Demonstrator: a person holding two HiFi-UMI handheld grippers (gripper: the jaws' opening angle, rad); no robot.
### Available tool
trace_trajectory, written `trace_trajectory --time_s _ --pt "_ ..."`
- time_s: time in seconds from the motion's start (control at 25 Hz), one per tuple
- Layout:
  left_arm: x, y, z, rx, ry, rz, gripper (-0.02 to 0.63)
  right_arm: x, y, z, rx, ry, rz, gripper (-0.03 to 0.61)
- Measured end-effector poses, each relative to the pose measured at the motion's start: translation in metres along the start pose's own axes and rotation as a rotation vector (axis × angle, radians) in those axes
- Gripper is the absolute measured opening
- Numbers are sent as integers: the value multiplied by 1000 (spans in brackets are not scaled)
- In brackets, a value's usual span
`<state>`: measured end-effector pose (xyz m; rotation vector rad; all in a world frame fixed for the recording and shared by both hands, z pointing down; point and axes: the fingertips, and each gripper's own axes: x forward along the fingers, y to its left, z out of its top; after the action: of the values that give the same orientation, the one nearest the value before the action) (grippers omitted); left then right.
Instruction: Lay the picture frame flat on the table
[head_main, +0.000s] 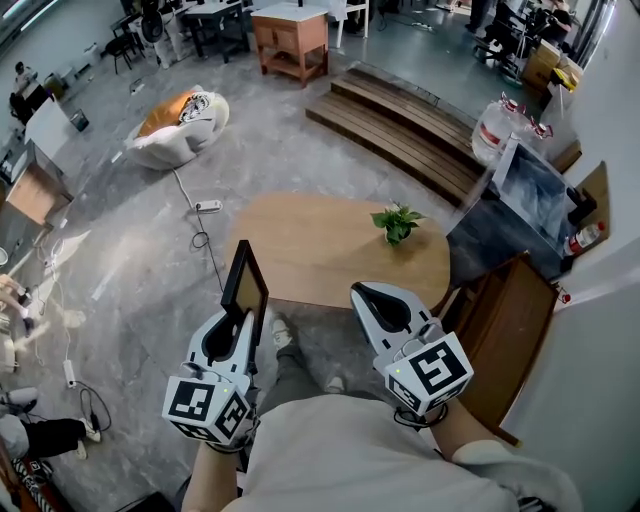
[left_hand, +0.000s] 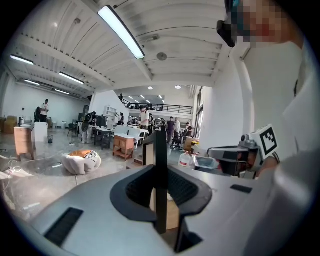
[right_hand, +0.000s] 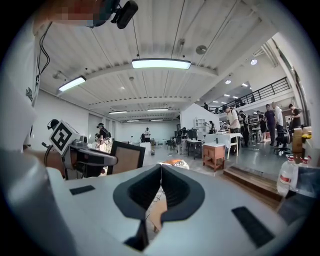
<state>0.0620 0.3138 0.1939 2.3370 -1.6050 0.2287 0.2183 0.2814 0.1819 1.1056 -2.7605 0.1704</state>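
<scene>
The picture frame, black-edged with a brown backing, stands upright on its lower edge in my left gripper, held in the air just short of the near edge of the oval wooden table. In the left gripper view the frame shows edge-on as a dark bar pinched between the jaws of the left gripper. My right gripper hovers over the table's near edge, shut with nothing in it. In the right gripper view its jaws meet, and the frame shows to the left.
A small potted plant stands on the table's far right part. A dark wooden cabinet is to the right of the table. Wooden steps lie beyond, and a cable with a power strip runs on the floor at left.
</scene>
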Motion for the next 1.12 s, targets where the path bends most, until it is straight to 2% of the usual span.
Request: trace_trajectory --time_s 0.52,0.92,1.12 --pt "52 49 5 -13 13 13 67 64 -33 -7 1 42 -5 -3" --pt "108 124 23 -34 51 7 69 157 -63 -2 3 91 -9 -3" --pt "142 171 37 -39 68 -21 69 212 -72 3 12 126 -30 -3"
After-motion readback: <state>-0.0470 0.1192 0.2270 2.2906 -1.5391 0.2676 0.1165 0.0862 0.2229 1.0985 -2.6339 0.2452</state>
